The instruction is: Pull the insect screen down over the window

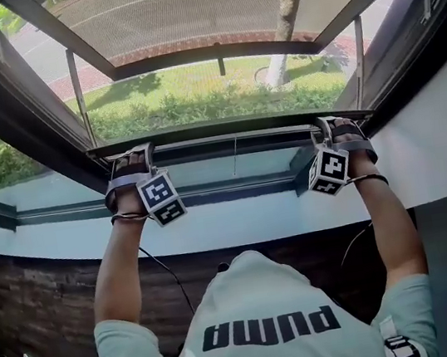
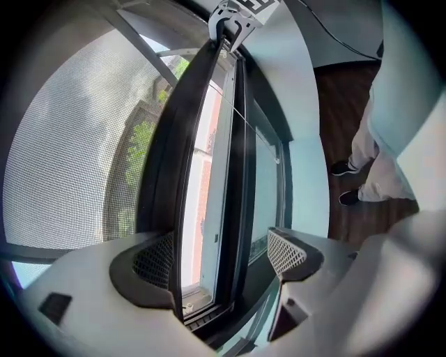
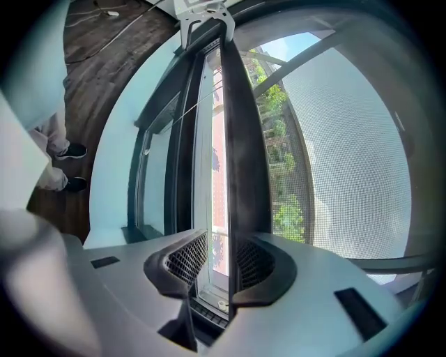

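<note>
Outside lay sunlit lawn (image 1: 191, 82), and with the bottom bar (image 1: 224, 129) of the insect screen (image 1: 205, 8) low near the sill (image 1: 239, 221), only hooked between the unclenched fingers of the left gripper (image 1: 129, 153) and right gripper (image 1: 334, 122), it looked liable to slip out and recoil upward.

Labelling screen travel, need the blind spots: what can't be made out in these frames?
- Head view: the fingers of the left gripper and right gripper on the dark bottom bar of the mesh insect screen; the hands and white marker cubes cover them.
- Head view: the screen's top end, cut off by the upper edge.
- Both gripper views: the bar's stretch nearest each camera, hidden behind that gripper's own grey body.
</note>
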